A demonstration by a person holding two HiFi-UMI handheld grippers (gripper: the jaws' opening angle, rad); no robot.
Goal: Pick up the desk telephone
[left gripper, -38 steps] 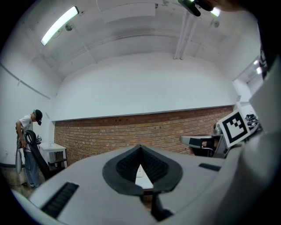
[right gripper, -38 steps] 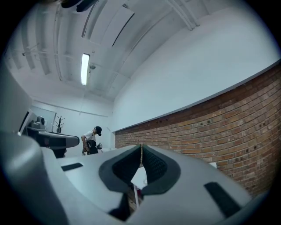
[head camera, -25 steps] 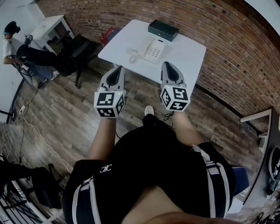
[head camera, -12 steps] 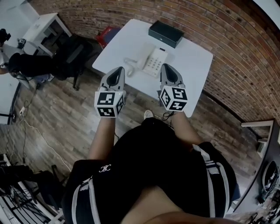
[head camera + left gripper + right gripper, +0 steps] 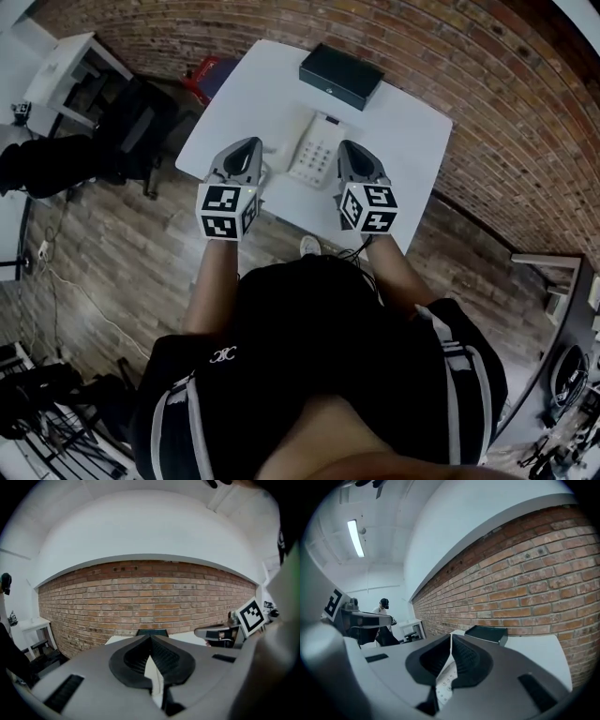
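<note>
A white desk telephone (image 5: 312,150) with a keypad lies on the white table (image 5: 403,131); its handset and cord sit at its left side. My left gripper (image 5: 251,145) hovers over the table's near edge, just left of the phone, shut and empty. My right gripper (image 5: 348,148) hovers just right of the phone, also shut with nothing held. In the right gripper view the phone's keypad (image 5: 446,679) shows through the slit below the shut jaws. In the left gripper view a white strip of the table (image 5: 152,674) shows between the jaws.
A black box (image 5: 340,75) lies at the table's far edge by the brick wall (image 5: 487,103); it also shows as the box (image 5: 487,633) and the box (image 5: 152,632). A black chair (image 5: 131,122), a second white desk (image 5: 56,70) and a seated person (image 5: 37,164) are at left.
The table and telephone have come closer in the head view. Both grippers have moved forward from over the wooden floor to either side of the phone, staying shut.
</note>
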